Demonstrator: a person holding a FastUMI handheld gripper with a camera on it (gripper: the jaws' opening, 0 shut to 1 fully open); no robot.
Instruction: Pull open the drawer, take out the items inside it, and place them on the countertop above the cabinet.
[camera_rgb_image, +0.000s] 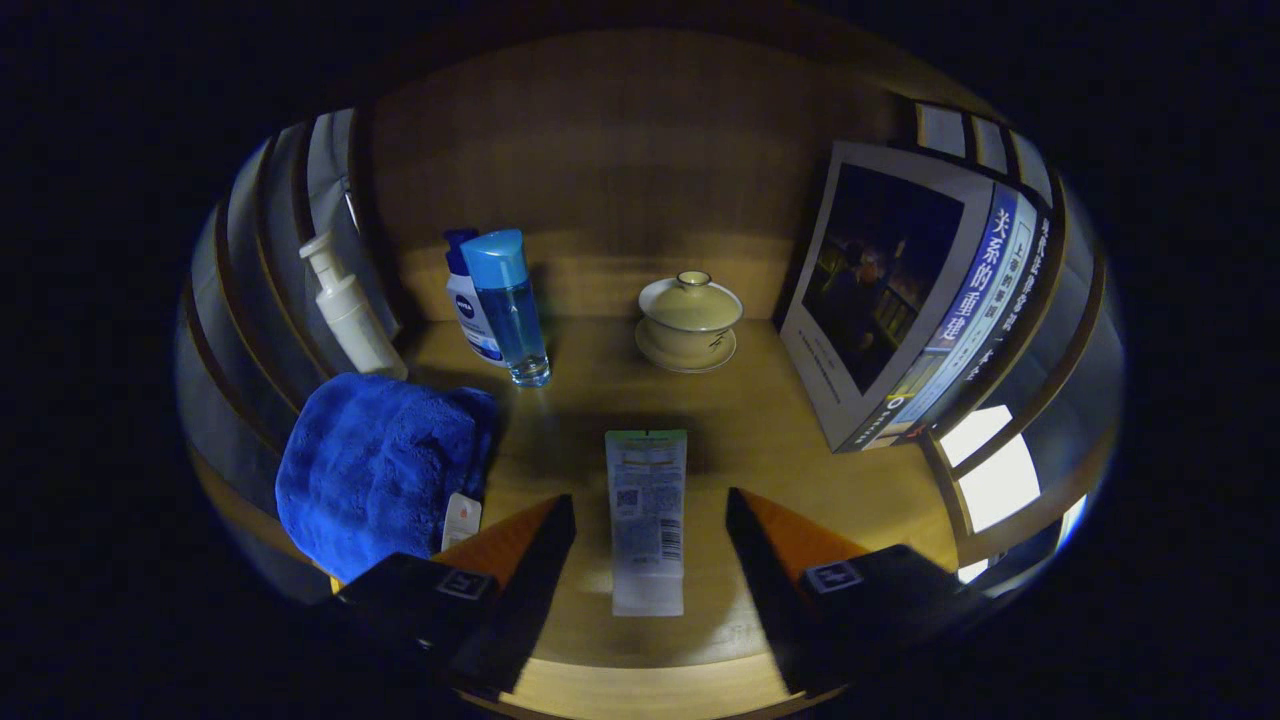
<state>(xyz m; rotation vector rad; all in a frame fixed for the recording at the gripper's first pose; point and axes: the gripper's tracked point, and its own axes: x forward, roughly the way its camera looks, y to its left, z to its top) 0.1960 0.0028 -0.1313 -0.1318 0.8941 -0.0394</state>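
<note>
A flat white tube (647, 520) with a pale green end lies on the wooden surface (740, 420), lengthwise between my fingers. My gripper (650, 515) is open, its orange-and-black fingers (530, 545) standing apart on either side of the tube without touching it. Beyond the tube stand a clear blue bottle (510, 305) with a blue cap and a white bottle with a blue label (467, 310) just behind it. A cream lidded cup (689, 320) rests on its saucer further back.
A blue towel (375, 470) lies bunched left of my left finger, with a white pump bottle (345, 310) behind it. A large book (910, 300) leans upright at the right. A wooden back wall (620, 160) closes the space.
</note>
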